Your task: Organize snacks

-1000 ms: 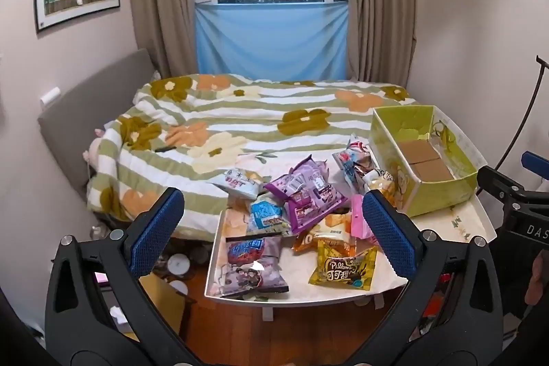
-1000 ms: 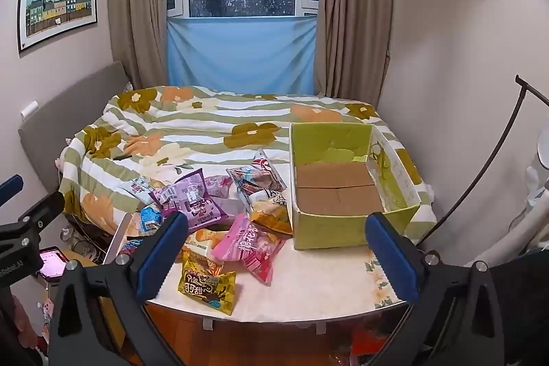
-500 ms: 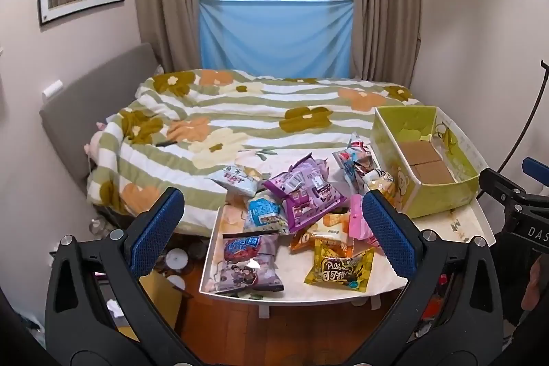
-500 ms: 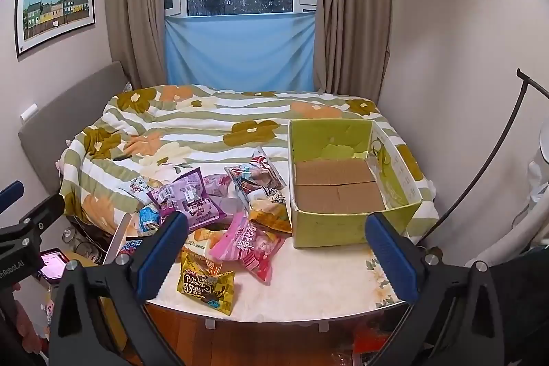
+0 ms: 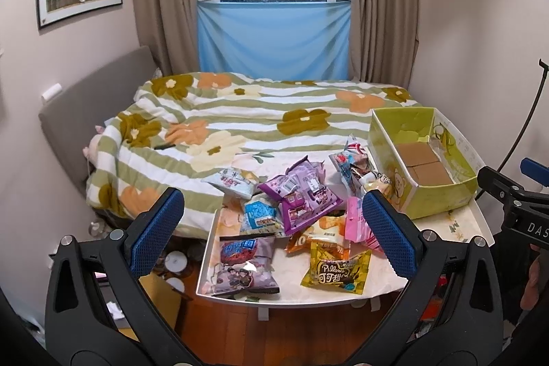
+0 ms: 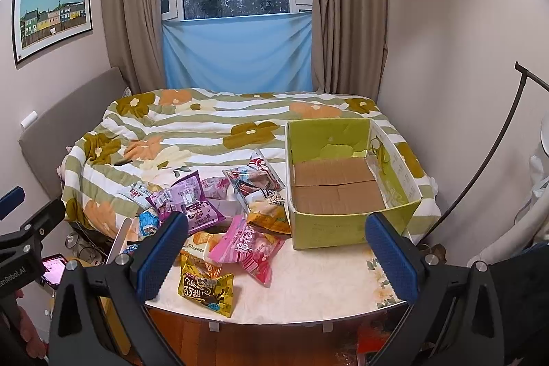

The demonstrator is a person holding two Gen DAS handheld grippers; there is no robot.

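Several snack bags lie heaped on a white table (image 6: 308,290): a yellow Pillows bag (image 5: 338,270) (image 6: 206,292) at the front, a pink bag (image 6: 245,247) (image 5: 355,225), a purple bag (image 5: 298,194) (image 6: 187,203), an orange bag (image 5: 317,234), and a pale purple bag (image 5: 245,266) at the front left. An empty green cardboard box (image 6: 343,180) (image 5: 422,160) stands to their right. My left gripper (image 5: 274,234) and my right gripper (image 6: 278,249) hover open, above the table's near edge, holding nothing.
A bed with a striped floral quilt (image 5: 240,122) lies beyond the table, under a curtained window. A black lamp pole (image 6: 494,156) leans at the right. Wooden floor (image 5: 308,335) shows below the table edge. Each view catches the other gripper at its side edge.
Both grippers have drifted back and up a little, so the table sits slightly lower in view. Snacks and box have not moved.
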